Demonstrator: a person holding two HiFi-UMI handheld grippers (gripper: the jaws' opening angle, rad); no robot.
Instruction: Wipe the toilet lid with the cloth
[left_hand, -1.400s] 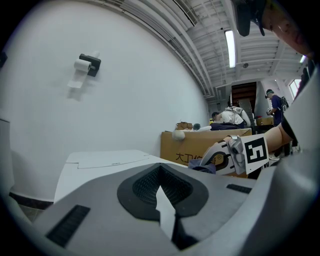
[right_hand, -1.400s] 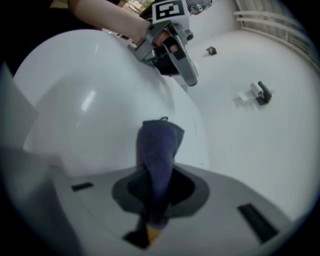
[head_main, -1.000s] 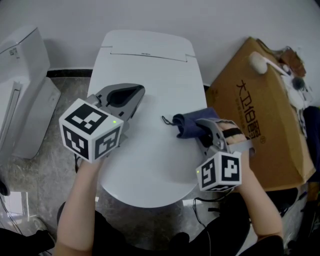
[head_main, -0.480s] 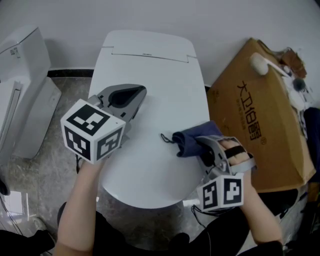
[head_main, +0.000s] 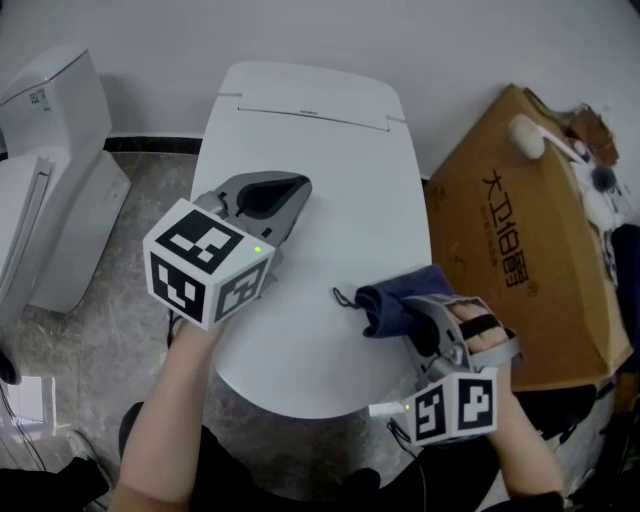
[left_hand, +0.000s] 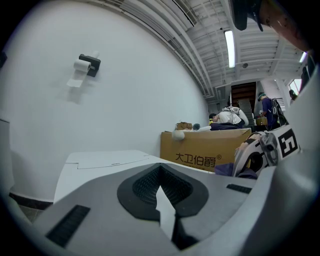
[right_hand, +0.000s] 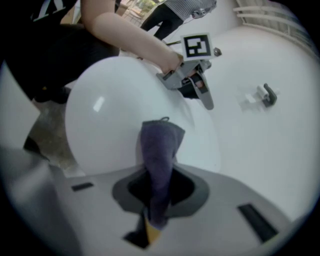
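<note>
1. Grey stone floor (head_main: 120, 290) lies round a white toilet whose closed toilet lid (head_main: 320, 150) fills the middle of the head view. A brown cardboard box (head_main: 520, 240) stands to its right and a white appliance (head_main: 50, 180) to its left. The left gripper (head_main: 288, 190) is above the left part of the lid, and its jaws point toward the wall. The right gripper (head_main: 415, 318) is at the lid's right front edge and holds a dark blue cloth (head_main: 385, 300). The cloth lies bunched on the lid, near its right rim.

2. From the left gripper view, the jaws are pressed together with nothing in them. Beyond them the lid runs to a white wall, where a paper roll holder (left_hand: 86, 64) is fixed. The box is further right, and the right gripper with the cloth shows at the right edge. People are far in the background, too small to tell more.

3. From the right gripper view, the jaws are closed on the cloth – it passes between the pads as a narrow fold. Its free end spreads forward and touches the white lid. The left gripper is across the lid, held in a hand.
</note>
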